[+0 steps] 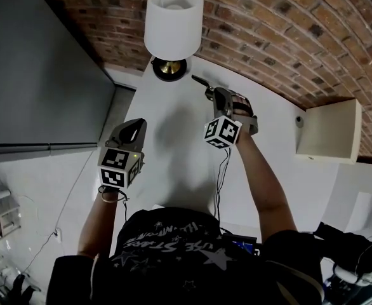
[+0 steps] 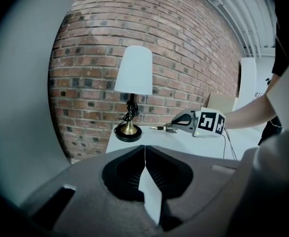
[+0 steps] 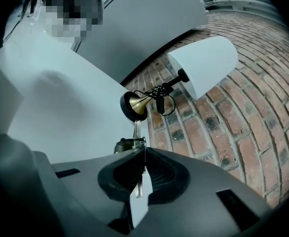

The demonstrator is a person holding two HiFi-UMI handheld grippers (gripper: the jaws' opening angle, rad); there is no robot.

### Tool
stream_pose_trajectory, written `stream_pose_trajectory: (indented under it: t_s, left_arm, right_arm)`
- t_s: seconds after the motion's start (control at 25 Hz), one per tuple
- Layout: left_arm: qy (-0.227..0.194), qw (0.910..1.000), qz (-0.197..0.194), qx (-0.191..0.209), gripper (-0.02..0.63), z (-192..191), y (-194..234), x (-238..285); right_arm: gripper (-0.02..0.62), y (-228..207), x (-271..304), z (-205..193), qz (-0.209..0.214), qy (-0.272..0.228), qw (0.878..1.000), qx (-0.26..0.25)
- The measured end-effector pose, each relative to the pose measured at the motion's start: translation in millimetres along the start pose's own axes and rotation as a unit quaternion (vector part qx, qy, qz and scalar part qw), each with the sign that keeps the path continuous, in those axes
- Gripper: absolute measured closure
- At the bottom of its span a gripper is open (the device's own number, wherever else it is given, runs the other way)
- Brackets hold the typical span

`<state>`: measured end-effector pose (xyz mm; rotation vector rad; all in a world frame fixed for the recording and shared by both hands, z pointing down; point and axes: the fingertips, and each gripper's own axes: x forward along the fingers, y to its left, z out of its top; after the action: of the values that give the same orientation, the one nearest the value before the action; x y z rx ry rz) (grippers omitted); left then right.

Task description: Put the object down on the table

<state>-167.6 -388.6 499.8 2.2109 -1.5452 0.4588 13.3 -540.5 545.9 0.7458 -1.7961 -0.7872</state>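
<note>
My right gripper (image 1: 213, 94) is held over the far part of the white table (image 1: 173, 164), shut on a small slim metal object (image 1: 201, 81) that sticks out past its tips toward the lamp. In the right gripper view the jaws (image 3: 143, 152) pinch the silver blade of this object (image 3: 136, 130), with a dark stubby part beside it. The left gripper view shows the object (image 2: 160, 128) just above the tabletop. My left gripper (image 1: 134, 127) hovers lower left of it, shut (image 2: 144, 149) with nothing between its fingers.
A table lamp (image 1: 172, 21) with a white shade and brass base (image 1: 169, 68) stands at the table's far edge against the brick wall (image 1: 281, 30). A white box (image 1: 329, 132) sits right of the table, and a grey panel (image 1: 40, 75) stands to the left.
</note>
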Motion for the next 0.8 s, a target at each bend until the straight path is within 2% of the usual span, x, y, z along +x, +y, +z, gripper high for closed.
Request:
stream_pose_trajectory:
  t_s: [0.44, 0.8]
  left_arm:
    - [0.011, 0.9998, 0.008, -0.012, 0.586, -5.3, 7.2, 18.3]
    - [0.020, 0.9994, 0.015, -0.023, 0.586, -15.7, 9.5, 18.6]
  right_arm:
    - [0.583, 9.8, 41.0, 1.2, 0.007, 0.007, 1.000, -0.029]
    - [0.583, 24.1, 52.3, 1.6, 0.012, 0.014, 0.999, -0.034]
